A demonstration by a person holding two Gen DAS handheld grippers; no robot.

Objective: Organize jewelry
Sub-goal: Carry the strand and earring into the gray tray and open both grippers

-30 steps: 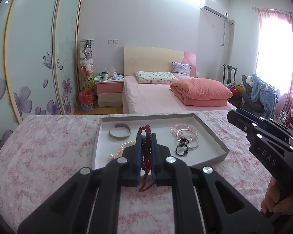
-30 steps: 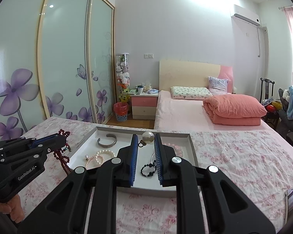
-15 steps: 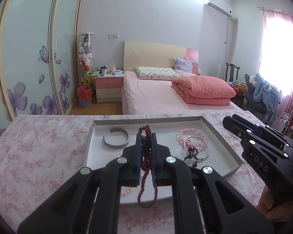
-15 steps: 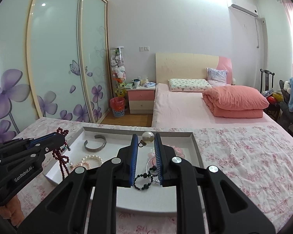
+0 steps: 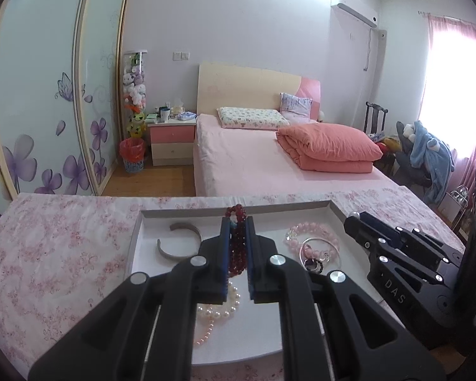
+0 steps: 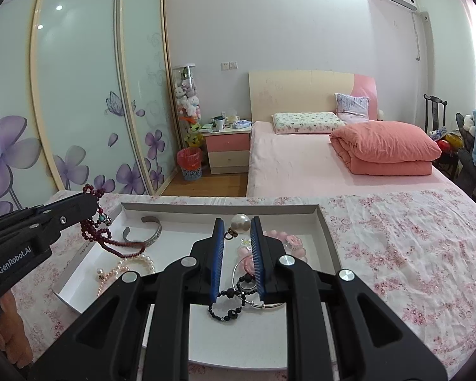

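Observation:
My left gripper (image 5: 237, 222) is shut on a dark red bead necklace (image 5: 237, 244) and holds it over the white tray (image 5: 136, 241); its loop hangs down to the tray floor in the right wrist view (image 6: 117, 244). My right gripper (image 6: 237, 225) is shut on a large pearl pendant (image 6: 240, 222) above the tray (image 6: 219, 208). In the tray lie a silver cuff (image 5: 179, 241), a pearl strand (image 5: 220, 309), a pink bead bracelet (image 5: 314, 231), a silver ring bangle (image 6: 254, 289) and a black bead bracelet (image 6: 227, 308).
The tray sits on a table with a pink floral cloth (image 5: 57, 254). Beyond the table are a pink bed (image 5: 269, 165), a nightstand (image 5: 173, 139) and sliding wardrobe doors (image 6: 79, 95). A chair with clothes (image 5: 428, 155) stands at the right.
Both grippers have moved forward over the tray and lowered. The red necklace's hanging loop now reaches the tray floor near the cuff and pearls.

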